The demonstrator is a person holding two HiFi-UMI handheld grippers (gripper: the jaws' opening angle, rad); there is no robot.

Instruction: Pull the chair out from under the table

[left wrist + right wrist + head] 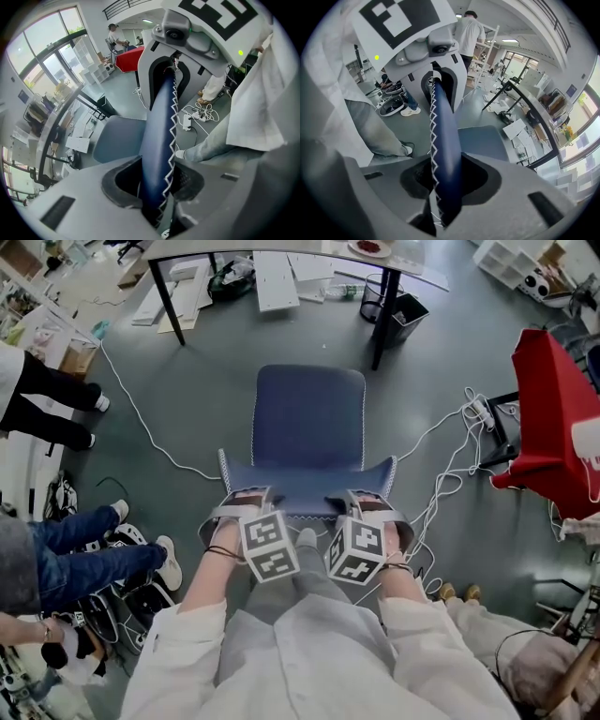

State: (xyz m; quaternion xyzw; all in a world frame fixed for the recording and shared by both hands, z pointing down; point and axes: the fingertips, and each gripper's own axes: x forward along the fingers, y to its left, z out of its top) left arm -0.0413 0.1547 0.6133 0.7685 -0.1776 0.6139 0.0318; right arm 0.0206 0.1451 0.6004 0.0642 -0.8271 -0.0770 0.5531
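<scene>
Floor (187,418), smooth grey, runs under everything. Dark-legged table (385,320) w/ curved top sits at far edge of head view. Blue padded chair (309,418) w/ white zigzag stitching stands clear of table, seat toward it, backrest (309,486) toward us. We see left gripper (157,180) & right gripper (445,180) each clamped on backrest's top edge.

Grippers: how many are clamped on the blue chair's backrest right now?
2. The left gripper grips the backrest at its top edge near the left corner; the right gripper grips it near the right corner. Neither is hidden.
</scene>
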